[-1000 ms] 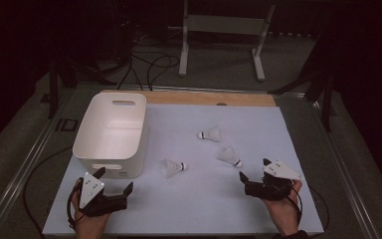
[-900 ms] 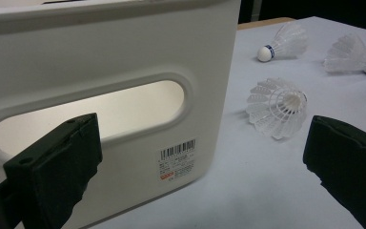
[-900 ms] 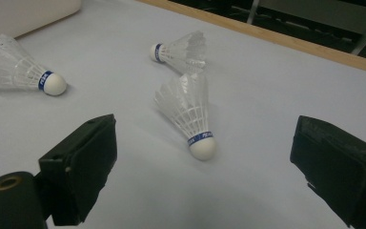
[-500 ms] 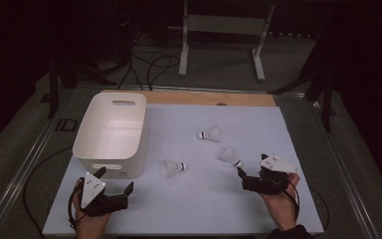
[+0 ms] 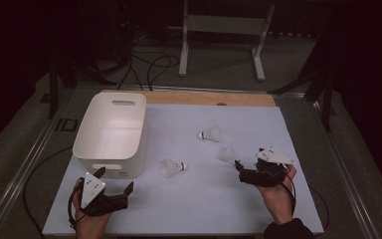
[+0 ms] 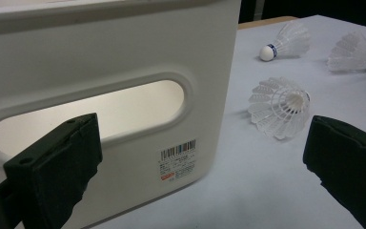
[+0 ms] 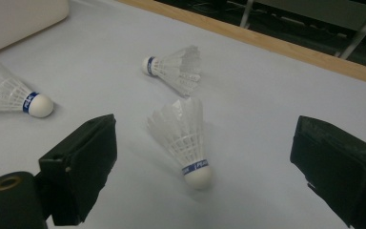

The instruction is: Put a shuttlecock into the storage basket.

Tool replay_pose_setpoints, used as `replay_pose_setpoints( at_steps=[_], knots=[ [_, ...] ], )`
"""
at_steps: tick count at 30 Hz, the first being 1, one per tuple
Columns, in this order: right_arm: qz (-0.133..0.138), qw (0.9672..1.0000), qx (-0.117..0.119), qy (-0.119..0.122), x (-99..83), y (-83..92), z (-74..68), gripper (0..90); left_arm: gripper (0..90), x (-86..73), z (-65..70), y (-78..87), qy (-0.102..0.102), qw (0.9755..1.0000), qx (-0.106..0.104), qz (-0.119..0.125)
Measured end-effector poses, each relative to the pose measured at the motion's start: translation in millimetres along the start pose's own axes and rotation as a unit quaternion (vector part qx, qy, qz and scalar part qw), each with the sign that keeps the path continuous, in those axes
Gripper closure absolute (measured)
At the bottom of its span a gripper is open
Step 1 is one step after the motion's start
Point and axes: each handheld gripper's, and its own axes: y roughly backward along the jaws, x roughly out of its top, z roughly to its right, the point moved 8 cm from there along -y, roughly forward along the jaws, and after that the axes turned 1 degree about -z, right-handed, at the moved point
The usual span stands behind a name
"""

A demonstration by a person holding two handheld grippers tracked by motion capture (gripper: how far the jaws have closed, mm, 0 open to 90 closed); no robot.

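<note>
Dark room, cables on floor, metal stand (image 5: 224, 30) behind. Pale desk (image 5: 288, 129) with wooden strip (image 5: 204, 98) along far edge.

White bin (image 5: 112, 132) at left half of desk, upright, handle slot in near wall, barcode sticker low on that wall. Left gripper view: slot (image 6: 95, 112) and sticker (image 6: 177, 160) close ahead.

Three shuttlecocks lying on sides, right of bin, all apart from one another:
- far shuttlecock (image 5: 209, 133), cork toward bin.
- middle shuttlecock (image 5: 172, 168), just right of bin's near corner, cork pointing right. Left gripper view: feather skirt facing camera (image 6: 280, 107).
- near-right shuttlecock (image 5: 227, 154), just ahead of right claw. Right gripper view: between the jaws' line of sight (image 7: 185, 138), cork toward camera, blue band above cork, skirt away.

Right claw (image 5: 246, 171) low over desk at right, held in right hand (image 5: 278, 196), grey plate on top. Released: jaws wide apart, nothing between pads, near-right shuttlecock close in front but not touched.

Left claw (image 5: 114, 183) at near-left corner of desk, just in front of bin, held in left hand (image 5: 87, 219). Released too: jaws spread wide, one before bin wall, other toward middle shuttlecock, gripping nothing.

Right gripper view also: far shuttlecock (image 7: 174, 69) beyond, middle shuttlecock (image 7: 12, 95) at left edge, bin corner (image 7: 19, 16) top left.
</note>
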Motion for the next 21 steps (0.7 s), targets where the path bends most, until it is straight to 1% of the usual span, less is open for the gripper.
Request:
replay_pose_setpoints(
  at_steps=[9, 21],
  knots=[
    [0.003, 1.0, -0.004, -0.003, 7.1, -4.3, 1.1, 8.3, 0.0, -0.2, 0.6, -0.2, -0.001, 1.0, 0.0, -0.001],
    [-0.008, 0.9999, -0.011, -0.003, 12.4, -10.9, 2.3, 8.3, 0.0, -0.4, 0.7, -0.4, -0.001, 1.0, 0.0, -0.002]
  ],
)
